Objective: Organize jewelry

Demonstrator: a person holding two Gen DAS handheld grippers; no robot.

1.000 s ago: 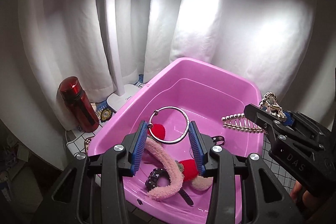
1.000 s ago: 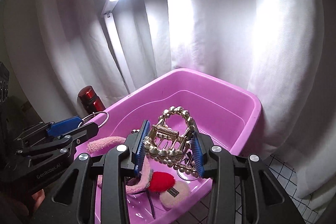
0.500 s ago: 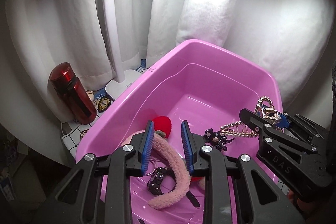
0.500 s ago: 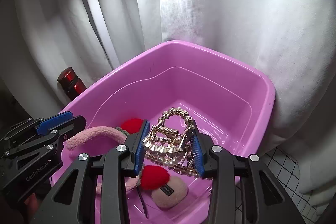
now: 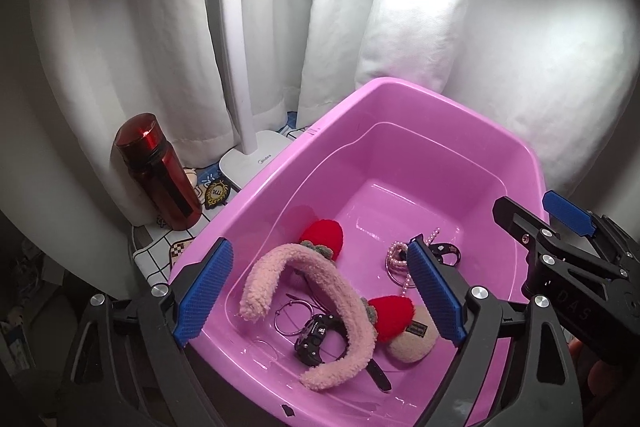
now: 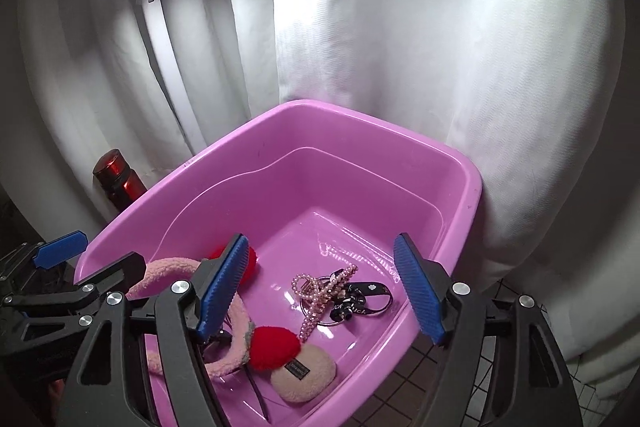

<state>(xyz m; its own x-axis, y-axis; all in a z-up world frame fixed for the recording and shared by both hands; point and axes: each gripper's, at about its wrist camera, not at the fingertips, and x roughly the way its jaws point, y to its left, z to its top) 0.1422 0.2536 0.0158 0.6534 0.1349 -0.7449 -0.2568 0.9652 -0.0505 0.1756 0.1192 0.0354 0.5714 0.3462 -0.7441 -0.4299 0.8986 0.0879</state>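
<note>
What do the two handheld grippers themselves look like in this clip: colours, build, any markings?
Both the left gripper and the right gripper are alike: black plastic frames with triangular cut-outs and silver screw heads, and two fingers faced with blue, finely ribbed pads. The right gripper's body, seen from the left wrist view, carries raised letters reading "DAS". No cables or sleeves show.

A red bottle (image 5: 158,173) stands beside a white lamp (image 5: 240,99).

The tub (image 5: 400,99) is bright pink. Inside lie a fuzzy pale pink headband (image 5: 320,267) with red puffs (image 5: 324,233) and a pink pearl clip (image 6: 320,291). The bottle (image 5: 158,173) is dark red.
</note>
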